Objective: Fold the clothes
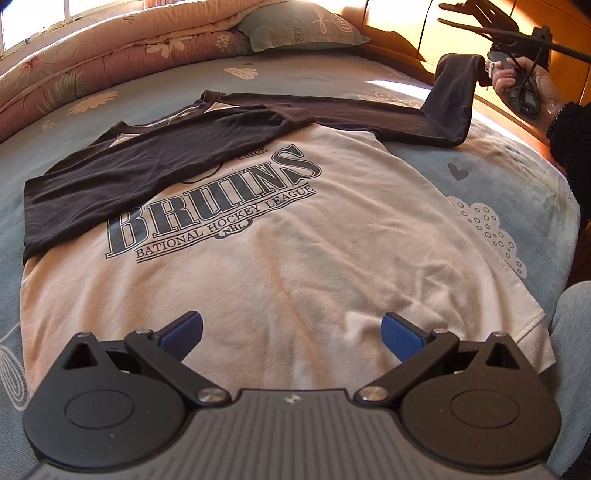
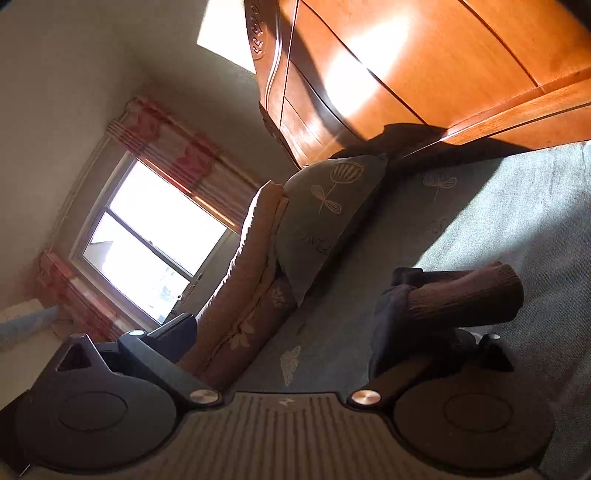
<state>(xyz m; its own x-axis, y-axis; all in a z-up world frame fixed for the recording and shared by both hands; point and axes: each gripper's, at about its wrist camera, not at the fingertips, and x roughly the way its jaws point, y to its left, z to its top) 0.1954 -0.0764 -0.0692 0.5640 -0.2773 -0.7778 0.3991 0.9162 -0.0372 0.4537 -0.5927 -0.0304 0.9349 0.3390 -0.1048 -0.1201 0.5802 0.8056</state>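
Dark sleeve lifted by right gripper; left gripper jaws wide.

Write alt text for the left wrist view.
A cream shirt lies flat on a bed, one dark sleeve folded across it. The open left gripper hovers over the hem; the right gripper lifts the other sleeve.

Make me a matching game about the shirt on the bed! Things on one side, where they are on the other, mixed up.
1. left sleeve
2. right sleeve
3. pillow
4. left claw

A. open, over the shirt
B. lifted off the bed
C. laid across the chest
D. beside the pink quilt

Pairs: 1-C, 2-B, 3-D, 4-A
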